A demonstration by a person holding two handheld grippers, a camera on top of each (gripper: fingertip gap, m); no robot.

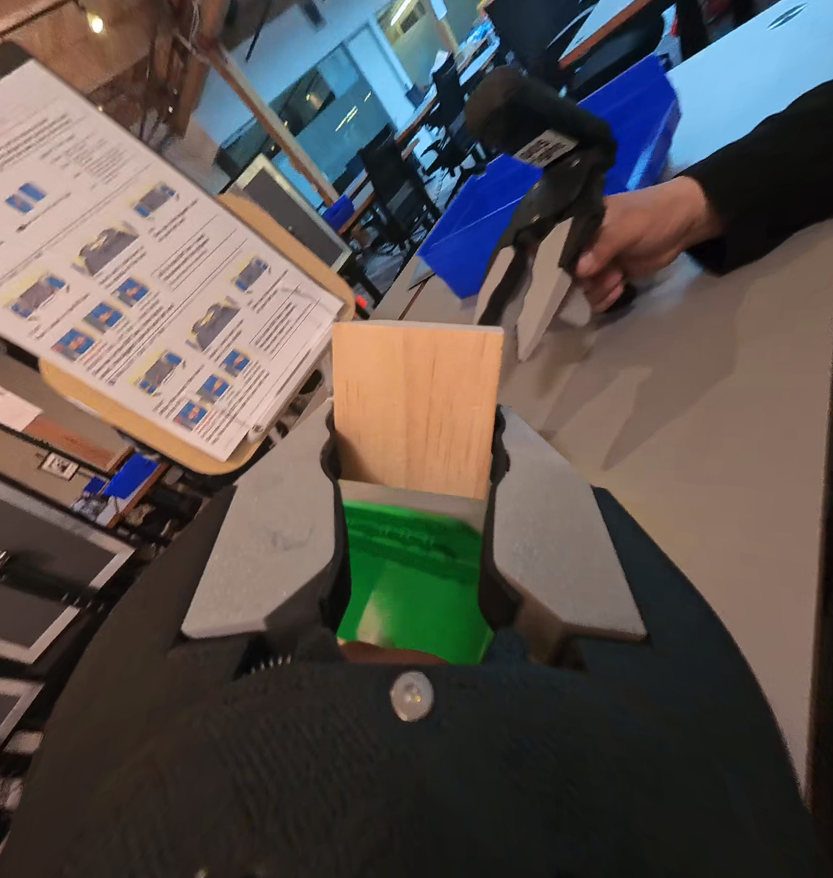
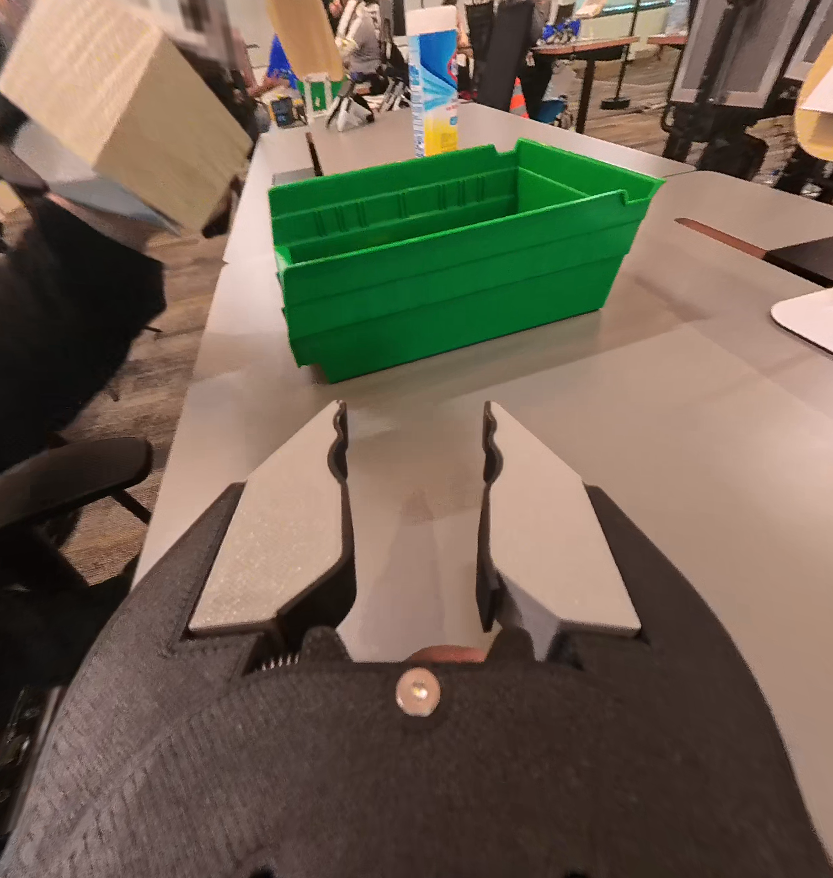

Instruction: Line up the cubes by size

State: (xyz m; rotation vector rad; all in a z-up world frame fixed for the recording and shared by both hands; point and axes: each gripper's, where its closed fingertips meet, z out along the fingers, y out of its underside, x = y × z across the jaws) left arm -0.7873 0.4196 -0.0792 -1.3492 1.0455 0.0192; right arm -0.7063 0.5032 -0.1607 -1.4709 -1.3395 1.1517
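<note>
Wooden cube (image 1: 414, 404) clamped in left tool (image 1: 412, 442) above green bin (image 2: 452, 266) — right tool (image 2: 414, 427) apart

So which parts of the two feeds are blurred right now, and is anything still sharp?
Left wrist view: the wooden cube in the left gripper is fairly sharp; the printed sheets and the green bin below smear. Right wrist view: the green bin and right gripper are crisp; the cube at upper left is motion-blurred; wide-angle bending at edges.
</note>
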